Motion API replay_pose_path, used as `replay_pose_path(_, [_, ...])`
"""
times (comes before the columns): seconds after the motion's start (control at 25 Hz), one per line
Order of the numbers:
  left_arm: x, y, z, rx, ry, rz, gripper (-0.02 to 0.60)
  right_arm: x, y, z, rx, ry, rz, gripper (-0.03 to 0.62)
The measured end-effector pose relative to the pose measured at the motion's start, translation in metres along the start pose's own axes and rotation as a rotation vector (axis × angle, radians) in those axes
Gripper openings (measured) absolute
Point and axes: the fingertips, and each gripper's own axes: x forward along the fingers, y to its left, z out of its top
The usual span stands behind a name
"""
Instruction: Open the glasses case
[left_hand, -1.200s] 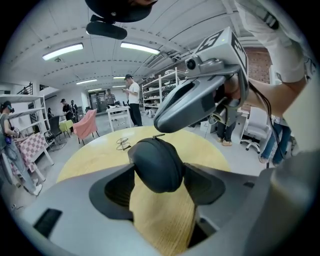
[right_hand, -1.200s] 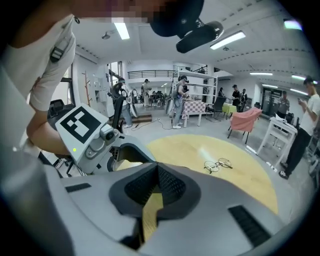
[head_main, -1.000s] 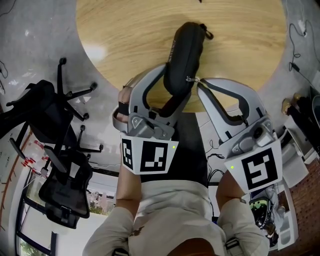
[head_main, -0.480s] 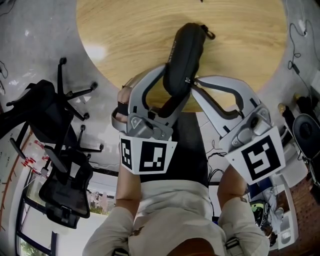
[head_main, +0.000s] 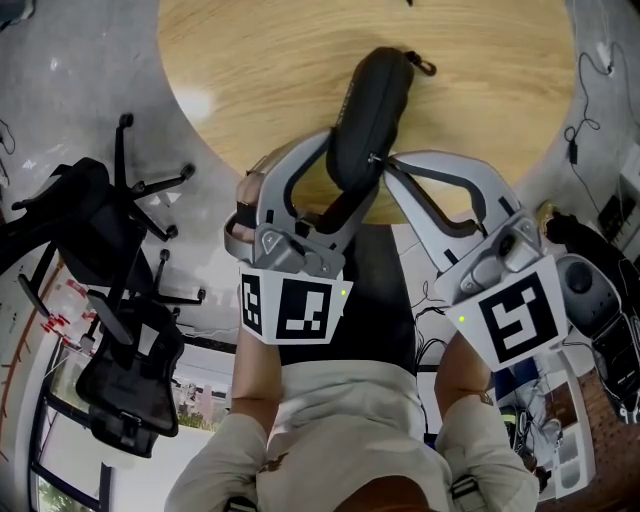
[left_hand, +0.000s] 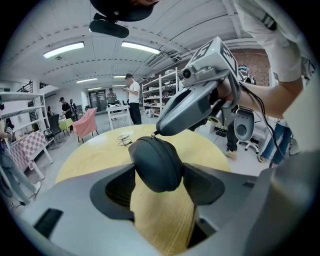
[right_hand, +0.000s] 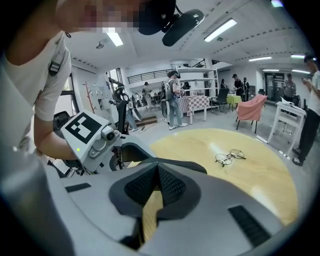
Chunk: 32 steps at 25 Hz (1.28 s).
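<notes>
Fingers (left_hand: 202, 184) of your left gripper (left_hand: 161, 186) stand wide apart and are clamped on the glasses case (head_main: 375, 100), one pad pressing each side of its near, rounded end. The dark case is zipped shut and reaches from that grip out over the round wooden table (head_main: 250, 60), with its far end pointing away from you. You cannot tell from any view whether that far end rests on the wood.

Your right gripper (right_hand: 157, 185) has its fingers (right_hand: 172, 189) clenched fully together, and its own view shows nothing between the pads. In the head view, their tips meet the right side of the case at the small metal zipper pull (head_main: 376, 157), just beside the left gripper's hold. Whether the pull is actually pinched cannot be made out.

Nothing of the case's inside shows. A pair of eyeglasses (right_hand: 230, 156) lies on the table, well apart from the case and from both grippers.
</notes>
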Motion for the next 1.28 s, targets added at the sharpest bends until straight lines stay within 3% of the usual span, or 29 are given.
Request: replay_pose_path(1.28, [-0.005, -0.013, -0.018, -0.022, 0.016, -0.008, 0.305, 0.012, -0.025, -0.004, -0.012, 0.011, -0.100, 0.020])
